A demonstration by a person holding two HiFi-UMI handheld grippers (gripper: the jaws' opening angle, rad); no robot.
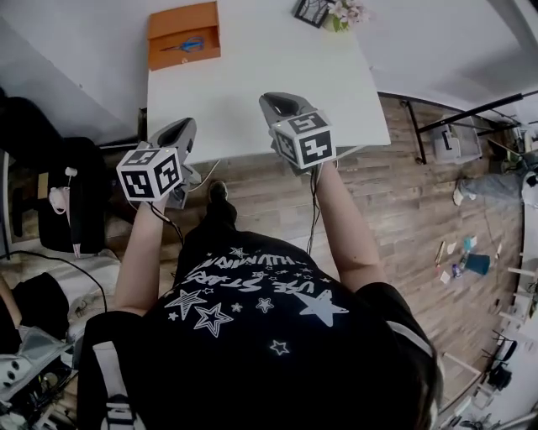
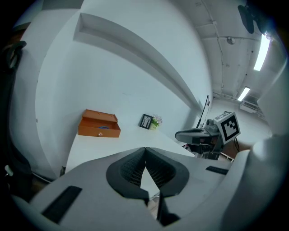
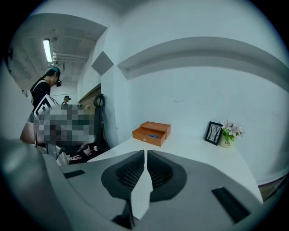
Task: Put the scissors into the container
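Blue-handled scissors [image 1: 190,44] lie crosswise (handles rightward) in the open orange box [image 1: 181,20], well beyond left tongs [image 1: 180,129] and right tongs [image 1: 281,102], both closed, empty.

White table [image 1: 252,84]: open orange container [image 1: 183,35] at far left corner; small picture frame [image 1: 312,10] just beside flower pot [image 1: 346,13] at far edge.

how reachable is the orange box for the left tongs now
Probably yes, with a stretch: only bare white table lies between the left tongs and the orange open box in the far corner.
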